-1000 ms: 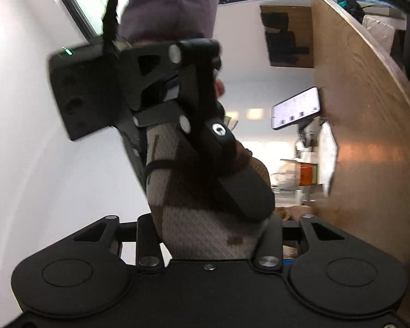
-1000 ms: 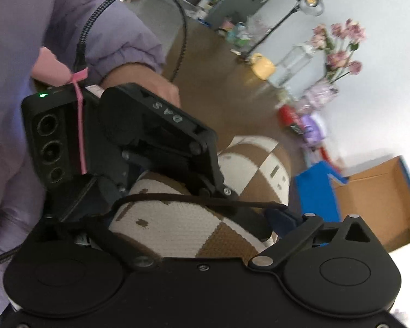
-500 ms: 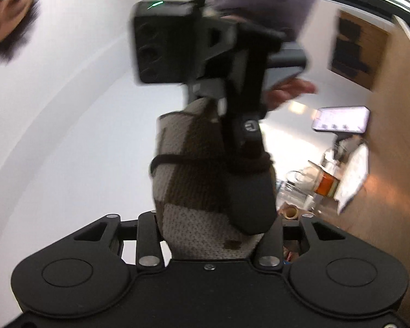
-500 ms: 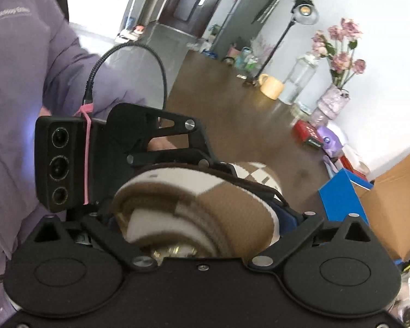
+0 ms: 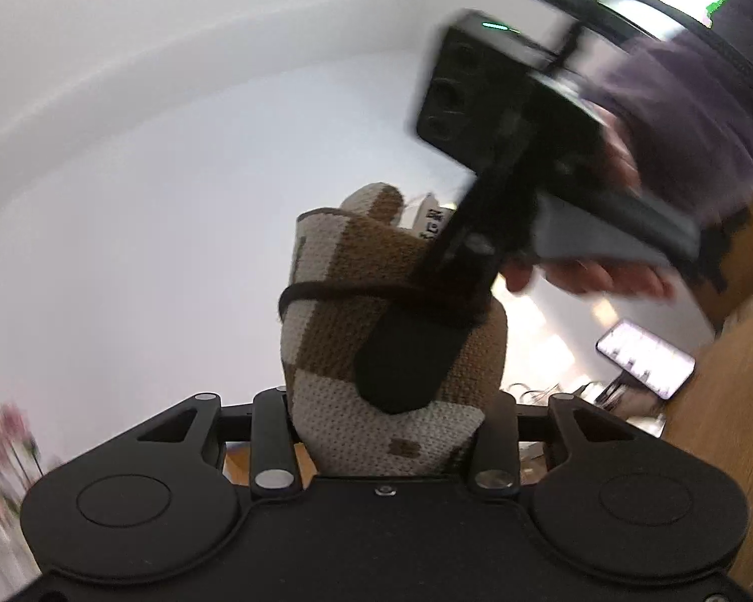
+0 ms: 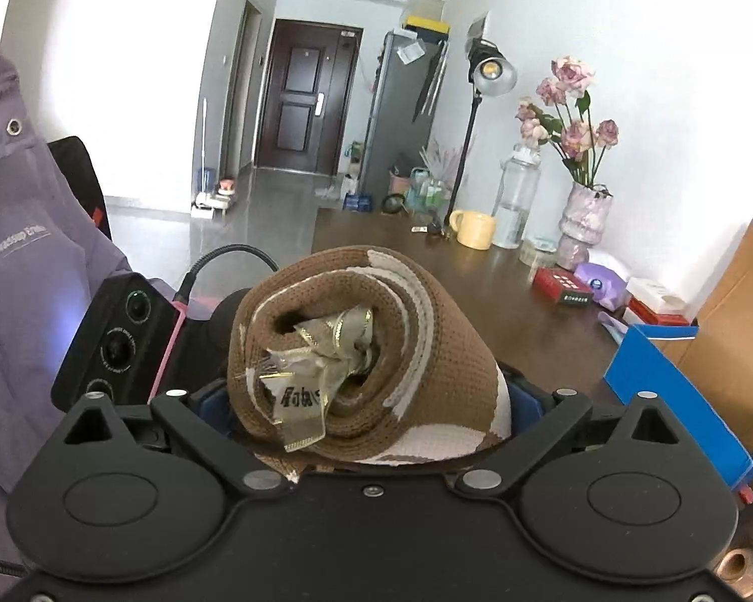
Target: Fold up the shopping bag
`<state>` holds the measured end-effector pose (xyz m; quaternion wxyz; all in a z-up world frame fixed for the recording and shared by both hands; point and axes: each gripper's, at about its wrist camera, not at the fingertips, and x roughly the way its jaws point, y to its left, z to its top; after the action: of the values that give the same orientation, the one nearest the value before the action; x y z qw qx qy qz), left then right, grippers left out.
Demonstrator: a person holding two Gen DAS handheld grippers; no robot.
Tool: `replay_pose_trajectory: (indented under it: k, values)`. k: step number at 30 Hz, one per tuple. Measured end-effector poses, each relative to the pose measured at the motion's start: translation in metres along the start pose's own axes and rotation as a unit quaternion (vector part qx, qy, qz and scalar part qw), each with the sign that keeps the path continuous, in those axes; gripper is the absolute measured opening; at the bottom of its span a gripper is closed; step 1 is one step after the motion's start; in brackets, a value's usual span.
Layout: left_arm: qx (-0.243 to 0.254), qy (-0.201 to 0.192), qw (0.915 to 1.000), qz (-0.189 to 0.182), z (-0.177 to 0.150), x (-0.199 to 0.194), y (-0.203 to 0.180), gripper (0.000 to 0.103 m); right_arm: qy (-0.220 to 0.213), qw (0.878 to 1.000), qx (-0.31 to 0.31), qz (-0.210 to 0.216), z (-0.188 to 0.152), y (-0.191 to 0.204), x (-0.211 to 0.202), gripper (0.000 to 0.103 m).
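Gripping the rolled shopping bag (image 5: 376, 331) from opposite ends, both tools hold it up off the counter (image 6: 502, 291). The left gripper (image 5: 384, 431) has its jaws closed tight on the lower end of the knitted brown-and-cream roll, which stands up between them in the left wrist view. The right gripper (image 5: 406, 366) reaches down across the front of the roll in that view, one dark finger (image 5: 406, 366) lying flat on the fabric; it is blurred, so how its other finger sits cannot be told there. A thin dark band (image 5: 336, 293) circles the roll just above that finger.

In the right wrist view the bag (image 6: 376, 361) fills the space between the right gripper's (image 6: 371, 401) jaws, which are closed on its sides. The open end of the roll faces the camera, showing its spiral layers and a crumpled gold-edged ribbon with a printed tag (image 6: 306, 381) in the core. Just left of the bag sits the left gripper's camera block (image 6: 120, 336), with a purple sleeve (image 6: 35, 271) beyond it. Behind the bag on the counter stand a yellow mug (image 6: 474, 228), a glass bottle (image 6: 517, 200) and a vase of pink flowers (image 6: 582, 220); a blue box (image 6: 677, 391) lies to the bag's right.
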<state>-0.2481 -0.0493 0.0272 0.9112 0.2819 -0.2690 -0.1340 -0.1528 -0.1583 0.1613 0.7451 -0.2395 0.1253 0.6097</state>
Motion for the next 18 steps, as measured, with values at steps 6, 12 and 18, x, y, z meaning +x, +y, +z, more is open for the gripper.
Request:
replay_pose_trajectory:
  k: [6, 12, 18]
  values:
    - [0.07, -0.025, 0.9966, -0.034, 0.006, -0.013, -0.004, 0.039, 0.049, 0.996, -0.056, 0.039, 0.005, 0.007, 0.005, 0.1]
    - [0.1, -0.057, 0.9924, -0.044, 0.007, -0.023, 0.008, 0.039, 0.052, 0.993, -0.099, 0.039, 0.01, 0.023, -0.001, 0.1]
    - [0.082, -0.066, 0.9944, -0.006, 0.003, -0.036, 0.0, 0.038, 0.056, 0.993, 0.014, 0.1, 0.006, -0.003, 0.001, 0.101]
